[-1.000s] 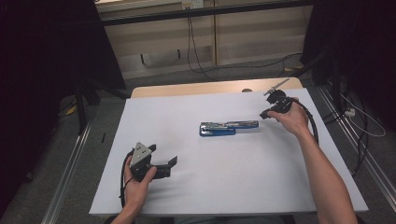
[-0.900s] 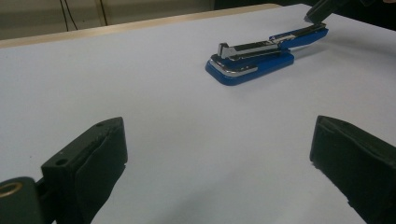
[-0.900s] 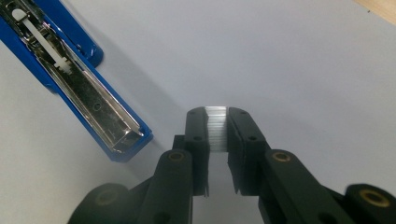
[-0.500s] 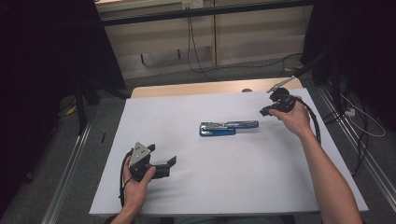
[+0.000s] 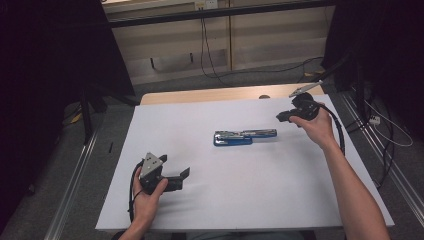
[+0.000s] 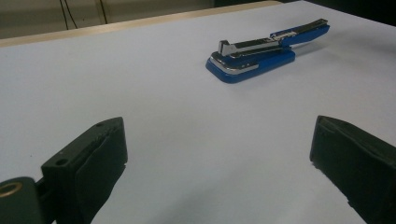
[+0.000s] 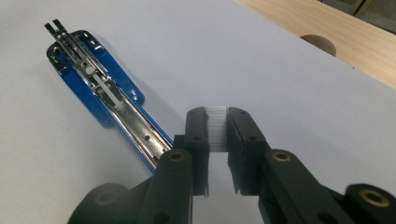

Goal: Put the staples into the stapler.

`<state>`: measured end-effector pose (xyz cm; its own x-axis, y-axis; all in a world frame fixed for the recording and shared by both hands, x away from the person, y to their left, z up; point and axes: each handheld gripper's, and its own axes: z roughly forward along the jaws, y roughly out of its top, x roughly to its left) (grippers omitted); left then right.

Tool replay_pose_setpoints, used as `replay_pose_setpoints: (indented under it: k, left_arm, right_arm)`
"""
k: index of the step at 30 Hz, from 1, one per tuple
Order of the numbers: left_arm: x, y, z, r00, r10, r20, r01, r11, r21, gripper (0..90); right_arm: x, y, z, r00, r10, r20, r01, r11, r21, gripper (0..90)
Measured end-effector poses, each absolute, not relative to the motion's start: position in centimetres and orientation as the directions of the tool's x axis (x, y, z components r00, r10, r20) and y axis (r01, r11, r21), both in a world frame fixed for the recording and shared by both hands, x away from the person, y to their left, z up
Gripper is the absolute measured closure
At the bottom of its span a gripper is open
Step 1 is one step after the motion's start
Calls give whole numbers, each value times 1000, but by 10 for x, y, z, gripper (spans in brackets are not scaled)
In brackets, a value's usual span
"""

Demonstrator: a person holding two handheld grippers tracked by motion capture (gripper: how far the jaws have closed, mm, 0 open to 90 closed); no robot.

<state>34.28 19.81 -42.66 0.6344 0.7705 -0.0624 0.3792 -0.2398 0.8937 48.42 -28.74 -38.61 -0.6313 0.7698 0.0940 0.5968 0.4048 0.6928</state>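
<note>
A blue stapler [image 5: 245, 136] lies swung open on the white sheet, its metal magazine stretched out to the right. In the right gripper view the stapler [image 7: 102, 88] lies just left of the jaws with the magazine channel facing up. My right gripper [image 7: 215, 121] is shut on a short strip of staples [image 7: 215, 130] held upright between the pads. In the high view, my right gripper [image 5: 281, 117] hovers beyond the stapler's right end. My left gripper [image 5: 175, 167] rests at the near left, open and empty, well short of the stapler [image 6: 261, 51].
The white sheet [image 5: 225, 200] covers most of a wooden table, whose bare far edge has a round hole [image 5: 264, 96]. Cables run across the floor behind the table. Metal rails flank it on both sides.
</note>
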Motion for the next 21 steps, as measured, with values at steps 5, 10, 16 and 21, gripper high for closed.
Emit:
replay_pose_setpoints:
  k: [5, 10, 16, 21]
  left_arm:
    - [343, 199, -426, 635, 770, -64, 378, -238, 895, 42]
    - [343, 199, -426, 632, 771, -74, 378, -224, 898, 42]
    - [343, 199, -426, 634, 770, -72, 378, -228, 897, 42]
    - [343, 199, -427, 634, 770, -72, 380, -229, 896, 42]
  right_arm:
    - [483, -284, -383, -650, 754, 96, 580, 411, 703, 794]
    - [481, -276, -381, -677, 729, 101, 563, 424, 709, 794]
    - [481, -270, -381, -692, 716, 96, 552, 439, 709, 794]
    - [479, -265, -380, -710, 698, 93, 540, 455, 709, 794]
